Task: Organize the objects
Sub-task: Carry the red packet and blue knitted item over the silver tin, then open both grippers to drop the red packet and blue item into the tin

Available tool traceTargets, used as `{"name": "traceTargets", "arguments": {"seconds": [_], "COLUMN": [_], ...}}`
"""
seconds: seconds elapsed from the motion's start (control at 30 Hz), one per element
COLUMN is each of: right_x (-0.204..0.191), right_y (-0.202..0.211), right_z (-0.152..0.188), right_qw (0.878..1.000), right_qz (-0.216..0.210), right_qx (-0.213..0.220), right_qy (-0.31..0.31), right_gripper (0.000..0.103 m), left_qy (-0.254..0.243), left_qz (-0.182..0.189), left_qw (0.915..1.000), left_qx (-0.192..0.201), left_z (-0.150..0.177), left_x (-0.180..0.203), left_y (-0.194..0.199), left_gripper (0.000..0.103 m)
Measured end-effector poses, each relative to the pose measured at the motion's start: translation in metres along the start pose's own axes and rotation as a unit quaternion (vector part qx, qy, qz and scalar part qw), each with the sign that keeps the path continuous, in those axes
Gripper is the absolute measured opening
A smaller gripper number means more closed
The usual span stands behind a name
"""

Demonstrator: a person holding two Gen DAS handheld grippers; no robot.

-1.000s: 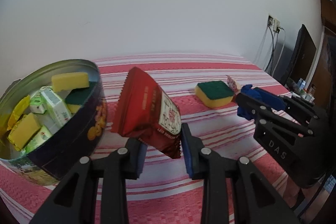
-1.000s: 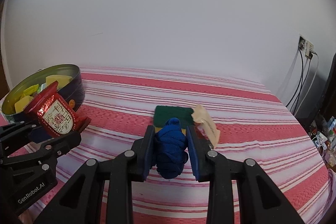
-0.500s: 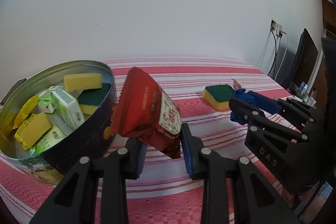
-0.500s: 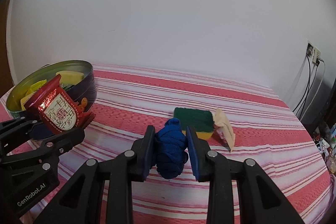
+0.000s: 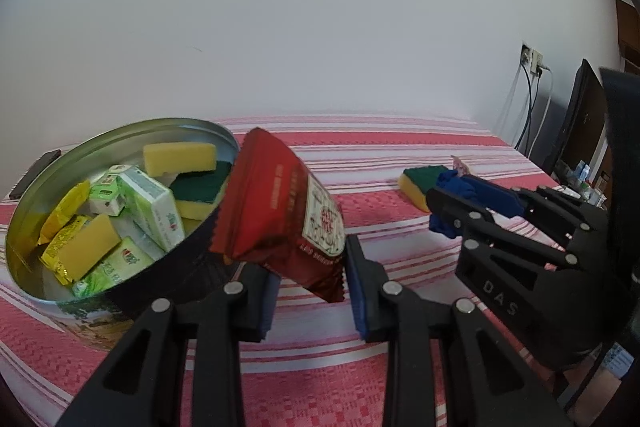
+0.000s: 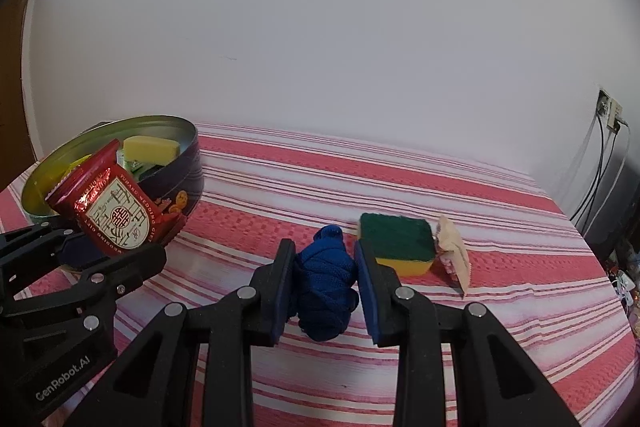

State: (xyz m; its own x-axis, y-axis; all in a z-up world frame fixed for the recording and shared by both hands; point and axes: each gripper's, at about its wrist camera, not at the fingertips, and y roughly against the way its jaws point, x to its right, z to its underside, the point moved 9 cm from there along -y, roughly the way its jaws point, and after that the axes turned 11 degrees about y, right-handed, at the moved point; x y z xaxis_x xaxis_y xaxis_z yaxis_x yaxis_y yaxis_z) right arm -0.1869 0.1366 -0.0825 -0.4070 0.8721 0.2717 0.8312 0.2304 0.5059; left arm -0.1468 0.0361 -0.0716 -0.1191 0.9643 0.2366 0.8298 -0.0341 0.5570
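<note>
1. White wall behind; striped red cloth (image 6: 304,187) on the table.
2. Left gripper (image 5: 310,291) pinches a red packet (image 5: 288,211) beside the tin (image 5: 132,283) rim; right gripper (image 6: 324,287) pinches a blue bundle (image 6: 326,283).
3. Step: carrying to tin. Next, likely: lift packet over rim, release.
4. Sponge (image 6: 396,241) and beige wrapper (image 6: 452,251) remain. Tin floor mostly hidden.

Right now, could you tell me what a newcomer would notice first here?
Probably the red snack packet held by the left gripper beside the round tin of sponges and packets. Next, the blue cloth bundle held by the right gripper above the striped tablecloth.
</note>
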Motion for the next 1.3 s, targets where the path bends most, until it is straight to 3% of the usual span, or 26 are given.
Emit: {"name": "traceTargets", "arguments": {"seconds": [0.37, 0.63, 0.8, 1.03, 1.3], "right_x": [-0.021, -0.070, -0.098, -0.132, -0.155], "right_y": [0.010, 0.008, -0.009, -0.035, -0.055], "right_z": [-0.055, -0.111, -0.135, -0.145, -0.131], "right_qw": [0.999, 0.993, 0.989, 0.985, 0.981], "right_qz": [-0.030, -0.074, -0.113, -0.149, -0.178], "right_qx": [0.038, 0.068, 0.066, 0.046, 0.011], "right_qy": [0.021, 0.064, 0.071, 0.072, 0.071], "right_gripper": [0.033, 0.033, 0.033, 0.033, 0.033], "left_qy": [0.009, 0.017, 0.028, 0.036, 0.050], "left_qz": [-0.010, -0.064, -0.092, -0.117, -0.127], "left_qw": [0.9990, 0.9957, 0.9934, 0.9917, 0.9905], "left_qx": [0.042, 0.066, 0.063, 0.039, 0.018], "left_z": [-0.033, -0.065, -0.080, -0.080, -0.076], "left_x": [-0.041, -0.109, -0.146, -0.180, -0.202], "left_y": [0.040, 0.054, 0.049, 0.029, 0.011], "left_gripper": [0.029, 0.029, 0.029, 0.029, 0.029]}}
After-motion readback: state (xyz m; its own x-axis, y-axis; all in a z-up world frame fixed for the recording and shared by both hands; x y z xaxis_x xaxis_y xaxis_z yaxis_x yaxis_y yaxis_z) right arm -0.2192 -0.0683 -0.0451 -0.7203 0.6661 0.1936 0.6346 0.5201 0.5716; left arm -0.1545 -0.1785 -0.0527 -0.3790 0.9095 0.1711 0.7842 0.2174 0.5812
